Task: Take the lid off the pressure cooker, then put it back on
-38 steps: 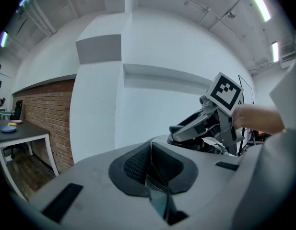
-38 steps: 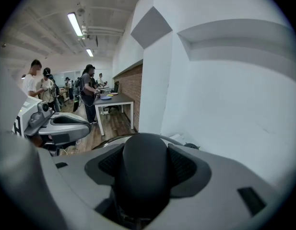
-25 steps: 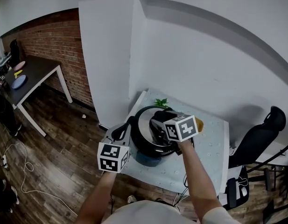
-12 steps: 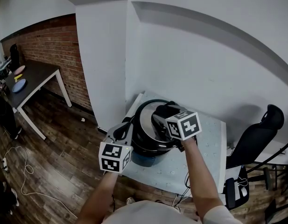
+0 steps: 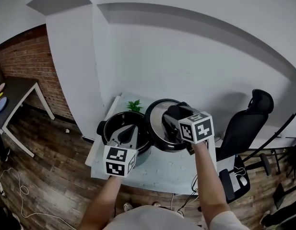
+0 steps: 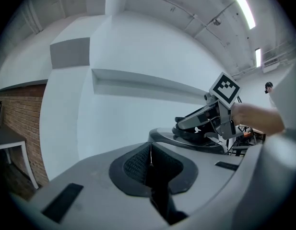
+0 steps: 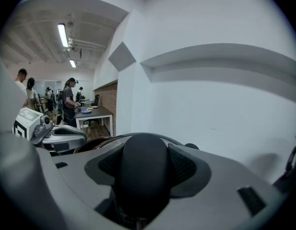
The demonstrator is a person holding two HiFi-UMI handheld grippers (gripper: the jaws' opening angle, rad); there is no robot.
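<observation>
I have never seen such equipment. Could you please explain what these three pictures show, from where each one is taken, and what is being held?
There is no robot here. A person holds a two-jaw gripper in each hand, and the marker cubes are part of the grippers. One picture comes from a camera on the person's head, looking down. The other two come from cameras riding on the grippers. On the pale table stand an open pressure cooker and a small plant. The right gripper is shut on the black knob of the lid, holding it beside the cooker. The left gripper is shut, with nothing visible between its jaws.
</observation>
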